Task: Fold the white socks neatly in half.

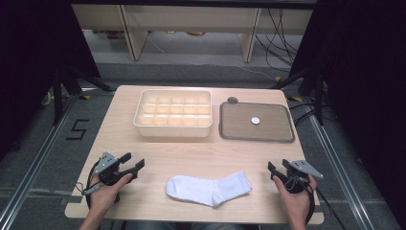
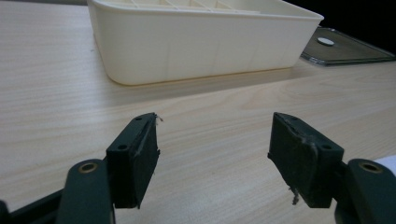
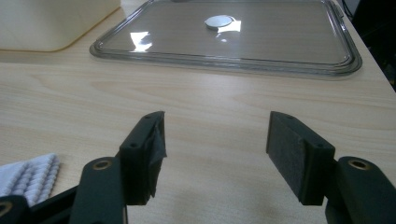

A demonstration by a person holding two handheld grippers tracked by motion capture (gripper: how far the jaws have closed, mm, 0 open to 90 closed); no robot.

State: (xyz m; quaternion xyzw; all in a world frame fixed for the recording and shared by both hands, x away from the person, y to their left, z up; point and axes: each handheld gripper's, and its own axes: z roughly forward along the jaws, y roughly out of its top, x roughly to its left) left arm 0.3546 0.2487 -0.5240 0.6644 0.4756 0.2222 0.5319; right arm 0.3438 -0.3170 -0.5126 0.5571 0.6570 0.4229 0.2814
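1. White sock (image 1: 209, 188): lying flat on the bare wood of the table (image 1: 158, 153), toe toward the left gripper, cuff toward the right gripper, untouched. Cuff ribbing also seen at the lower left corner of the right gripper view (image 3: 28, 175).
2. Left gripper (image 1: 134, 162): resting on the table left of the sock's toe, near but apart from it. Jaws wide apart, nothing between them but table grain in the left gripper view (image 2: 212, 156).
3. Right gripper (image 1: 279, 168): resting right of the sock's cuff, near, not touching. Jaws spread fully, empty, pointing beyond the sock toward the clear lid (image 3: 224, 35).
4. Cream divided box (image 1: 173, 113): beyond the sock, toward the far side of the table, compartments apparently empty. Clear lid (image 1: 256, 122) just beside the box, farther right, carrying a small round disc (image 1: 255, 120).
5. Step in hand, as judged: the start, both tongs parked at either end of the sock, no grasp begun.
6. Next move, as judged: bringing each open gripper inward and low over its own end of the sock, pinching fabric only, then lifting or folding before carrying toward the box.
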